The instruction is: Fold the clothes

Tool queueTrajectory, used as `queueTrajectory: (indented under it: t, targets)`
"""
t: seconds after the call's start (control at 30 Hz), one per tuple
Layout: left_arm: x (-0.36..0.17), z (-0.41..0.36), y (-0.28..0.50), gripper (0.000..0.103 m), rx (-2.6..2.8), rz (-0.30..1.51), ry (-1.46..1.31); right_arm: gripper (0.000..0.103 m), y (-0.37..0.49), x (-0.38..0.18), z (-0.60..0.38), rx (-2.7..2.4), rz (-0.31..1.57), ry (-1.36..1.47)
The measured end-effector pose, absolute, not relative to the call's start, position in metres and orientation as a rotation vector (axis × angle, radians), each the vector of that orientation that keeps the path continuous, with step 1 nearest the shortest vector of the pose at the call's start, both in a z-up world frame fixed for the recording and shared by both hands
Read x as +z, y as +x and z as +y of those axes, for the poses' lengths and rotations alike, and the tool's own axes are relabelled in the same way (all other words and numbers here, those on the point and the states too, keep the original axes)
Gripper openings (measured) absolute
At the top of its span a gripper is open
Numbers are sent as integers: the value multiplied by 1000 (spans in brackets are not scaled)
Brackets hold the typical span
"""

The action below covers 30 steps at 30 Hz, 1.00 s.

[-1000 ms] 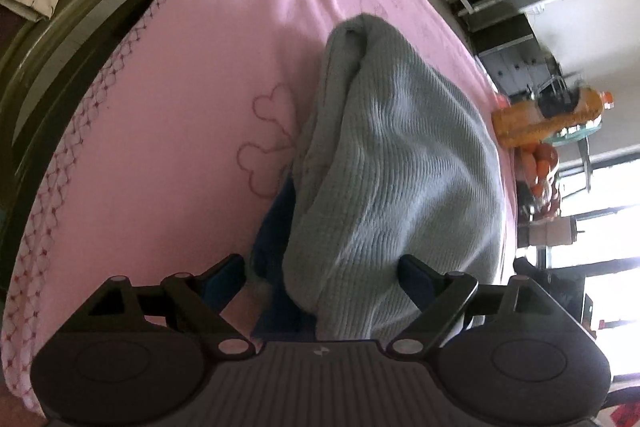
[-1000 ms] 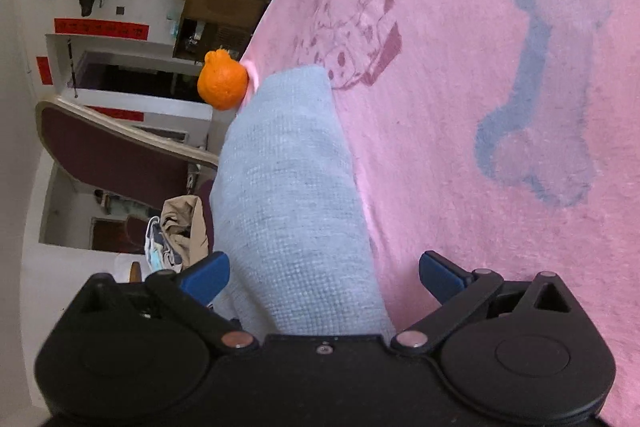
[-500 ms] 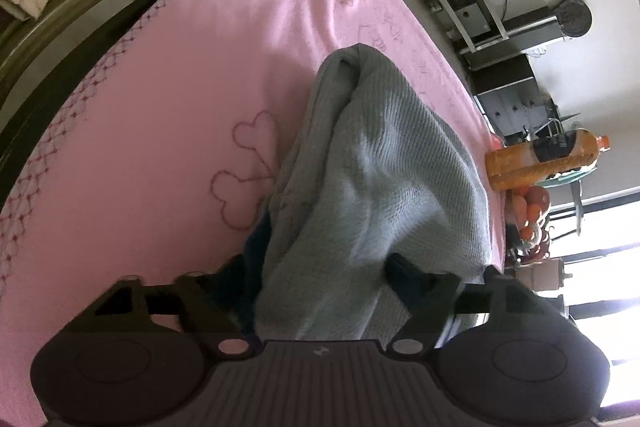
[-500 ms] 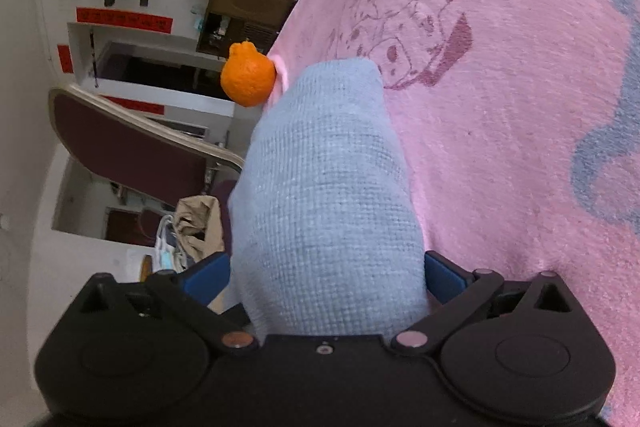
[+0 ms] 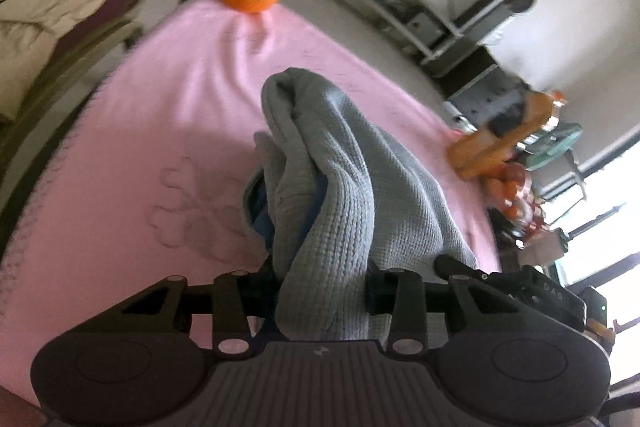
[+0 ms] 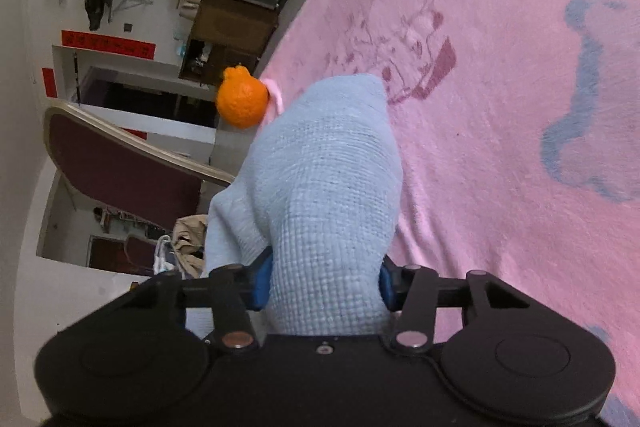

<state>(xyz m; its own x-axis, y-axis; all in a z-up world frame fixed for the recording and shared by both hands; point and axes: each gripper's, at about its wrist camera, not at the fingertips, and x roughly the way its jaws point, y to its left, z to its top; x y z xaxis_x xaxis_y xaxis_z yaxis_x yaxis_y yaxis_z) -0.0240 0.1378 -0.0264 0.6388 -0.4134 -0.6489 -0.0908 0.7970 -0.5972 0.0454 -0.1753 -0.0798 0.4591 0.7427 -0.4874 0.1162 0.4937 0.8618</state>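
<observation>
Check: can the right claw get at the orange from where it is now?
Probably not as is. The right claw is closing with the grey knit garment bunched between its fingers; the orange sits beyond it at the pink blanket's edge.

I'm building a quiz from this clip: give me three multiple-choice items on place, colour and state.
1. Where is the orange fruit? A at the pink blanket's edge; B on the chair; C on the garment.
2. What colour is the knit garment? A red; B light blue-grey; C black.
3. What lies between the right gripper's jaws? A nothing; B the fruit; C the garment.

A: it sits at the blanket's edge. B: pale knit in both views. C: the closing jaws bunch the knit.
</observation>
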Motion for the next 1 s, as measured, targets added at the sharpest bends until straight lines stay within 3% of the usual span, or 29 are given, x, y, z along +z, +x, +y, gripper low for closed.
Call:
queueTrajectory:
  t: [0.3,0.67,0.87,1.0]
  targets:
    - [-5,9,-26,37,-446,902,-564,47,-12,-18,-276,339,923,925]
    - [1,-171,45,37,-533,832,-428,47,-10,-9,-447,225,705,951]
    - [-37,-208,85,38,-513,854,-383,49,27,-42,-505,289,655,994]
    - [-86,-207,108,45,-429,971,-435,63,47,-93,-523,153,813,1055]
